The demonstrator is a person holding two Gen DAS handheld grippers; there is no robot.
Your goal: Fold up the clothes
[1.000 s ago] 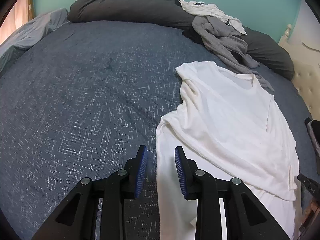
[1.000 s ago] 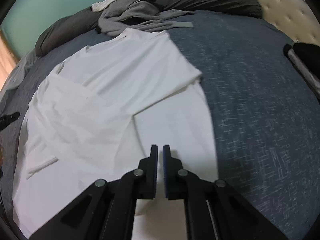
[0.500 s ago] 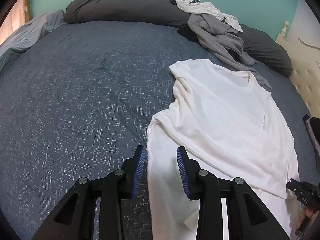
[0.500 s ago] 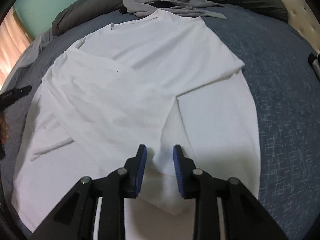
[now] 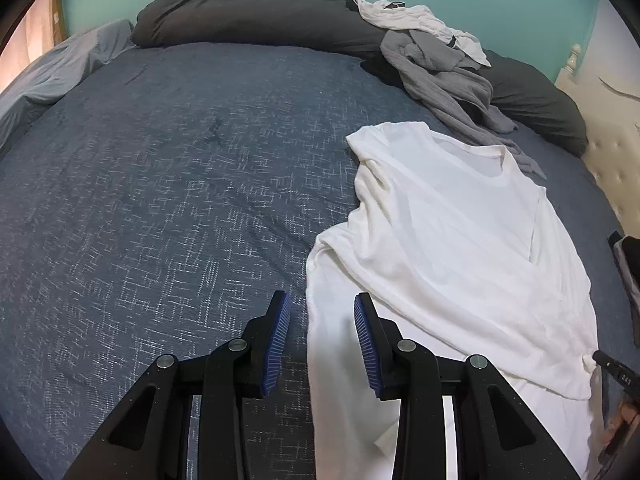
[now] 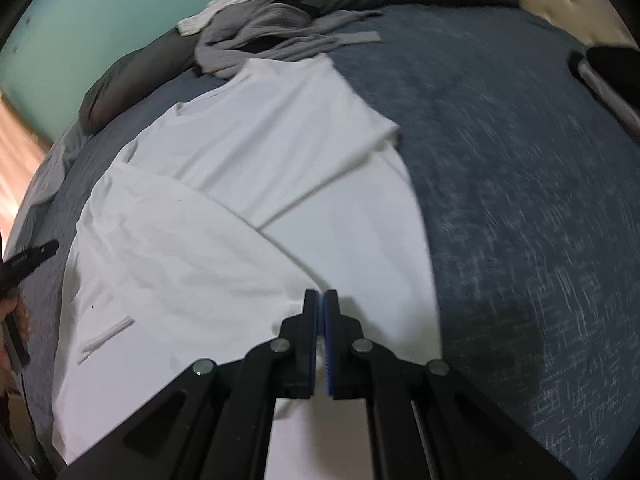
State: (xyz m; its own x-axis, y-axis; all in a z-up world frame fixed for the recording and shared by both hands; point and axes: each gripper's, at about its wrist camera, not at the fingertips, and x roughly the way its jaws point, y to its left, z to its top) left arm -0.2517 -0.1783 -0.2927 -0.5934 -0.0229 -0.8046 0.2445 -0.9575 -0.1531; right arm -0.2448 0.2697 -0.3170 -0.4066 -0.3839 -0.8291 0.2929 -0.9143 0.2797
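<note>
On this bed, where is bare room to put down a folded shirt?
The blue-grey patterned bedspread lies bare between the white T-shirt and the dark grey pillows. It is crowded near the crumpled grey garment.

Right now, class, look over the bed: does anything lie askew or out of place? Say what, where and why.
The white shirt lies unevenly: one side is folded diagonally across the body, bunched at the shoulder, with the hem not square. Beyond its collar, a grey garment and another white garment are heaped, unfolded, against the dark pillows.
</note>
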